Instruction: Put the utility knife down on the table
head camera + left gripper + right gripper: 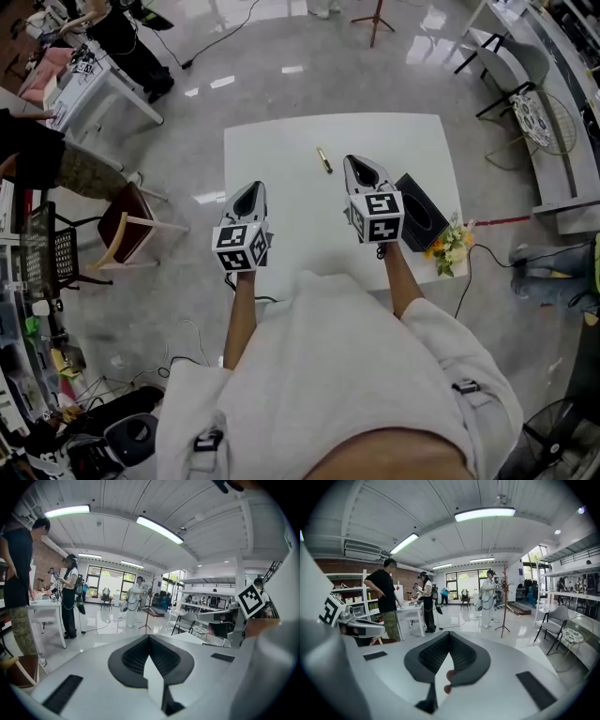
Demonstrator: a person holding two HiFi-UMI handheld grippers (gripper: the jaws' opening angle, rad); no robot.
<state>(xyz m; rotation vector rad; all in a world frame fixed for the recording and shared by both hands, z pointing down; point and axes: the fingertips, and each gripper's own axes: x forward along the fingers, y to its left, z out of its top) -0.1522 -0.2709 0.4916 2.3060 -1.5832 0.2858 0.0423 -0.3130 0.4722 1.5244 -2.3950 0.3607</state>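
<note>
In the head view, the utility knife (pixel 323 159), slim and yellow, lies on the white table (pixel 281 141) near its far middle. My right gripper (pixel 360 161) hovers just right of the knife, apart from it, shut and holding nothing. My left gripper (pixel 249 187) is raised over the table's left edge, also shut and holding nothing. In the left gripper view the left gripper's (pixel 149 637) jaw tips meet. In the right gripper view the right gripper's (pixel 449 633) tips meet too. Neither gripper view shows the knife.
A black open box (pixel 420 211) sits on the table's right side, with a bunch of yellow flowers (pixel 450 246) at the corner. A chair (pixel 127 230) stands left of the table. Several people (pixel 386 597) stand at benches farther off.
</note>
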